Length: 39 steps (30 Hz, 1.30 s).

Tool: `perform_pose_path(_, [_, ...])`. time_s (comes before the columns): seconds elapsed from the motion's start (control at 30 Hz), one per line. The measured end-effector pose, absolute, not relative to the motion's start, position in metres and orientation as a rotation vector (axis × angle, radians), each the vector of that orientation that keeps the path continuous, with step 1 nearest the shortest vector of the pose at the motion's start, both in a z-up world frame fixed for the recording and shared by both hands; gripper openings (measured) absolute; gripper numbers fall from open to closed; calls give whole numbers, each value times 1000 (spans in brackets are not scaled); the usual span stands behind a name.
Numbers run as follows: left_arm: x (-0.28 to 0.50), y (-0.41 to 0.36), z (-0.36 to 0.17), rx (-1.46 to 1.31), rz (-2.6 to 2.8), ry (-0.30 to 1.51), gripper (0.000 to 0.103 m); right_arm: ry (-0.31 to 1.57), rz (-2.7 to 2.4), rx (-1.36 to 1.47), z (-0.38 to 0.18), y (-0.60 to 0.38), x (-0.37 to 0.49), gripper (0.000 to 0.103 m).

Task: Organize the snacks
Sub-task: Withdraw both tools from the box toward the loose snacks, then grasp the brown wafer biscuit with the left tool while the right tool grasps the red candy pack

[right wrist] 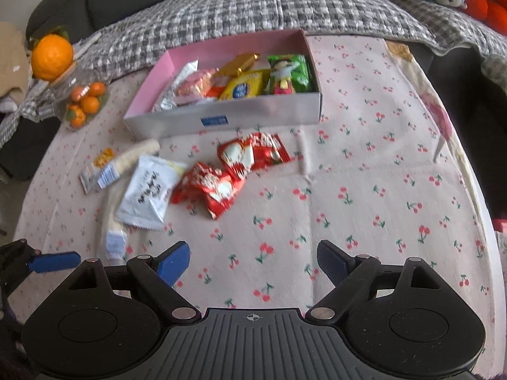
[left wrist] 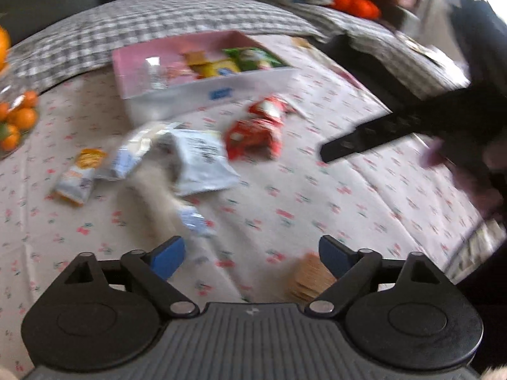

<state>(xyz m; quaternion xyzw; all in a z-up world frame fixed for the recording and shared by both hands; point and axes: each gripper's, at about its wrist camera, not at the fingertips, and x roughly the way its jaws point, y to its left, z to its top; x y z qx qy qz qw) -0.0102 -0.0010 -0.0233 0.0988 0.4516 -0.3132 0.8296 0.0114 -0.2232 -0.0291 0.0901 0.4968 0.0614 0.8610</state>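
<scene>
A pink-lined box [right wrist: 253, 115] [left wrist: 221, 90] on the cherry-print cloth holds several snack packets. Loose on the cloth in front of it lie two red packets [right wrist: 253, 155] [right wrist: 209, 188] [left wrist: 253, 139], a white packet [right wrist: 149, 190] [left wrist: 199, 161], a long pale stick snack [right wrist: 133, 158] and a small orange-and-white packet [right wrist: 101, 161] [left wrist: 80, 174]. My left gripper [left wrist: 252, 258] is open and empty, near the cloth's front. My right gripper [right wrist: 253, 261] is open and empty, well short of the packets. It shows blurred at the right of the left wrist view [left wrist: 364, 141].
A clear jar of small oranges [right wrist: 84, 104] [left wrist: 16, 120] with a large orange [right wrist: 52, 55] behind it stands at the left. A checked blanket [right wrist: 253, 9] covers the sofa behind. A biscuit-like snack [left wrist: 312, 278] lies by my left gripper.
</scene>
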Motion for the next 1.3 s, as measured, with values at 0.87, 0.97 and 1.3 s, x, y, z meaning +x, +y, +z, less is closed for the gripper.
perform_pose_path(0.87, [-21,-14,-31,291,-727,1000,32,981,99,279,-35,-239,42,90])
perform_pose_path(0.97, [-12,-12,-28,272,-682,1003,32,990,90,314,-37,-238,50,90])
perform_pose_path(1.3, [13,-5,-13,193,-555,987,31,997,42,351,-40,-227,83,89])
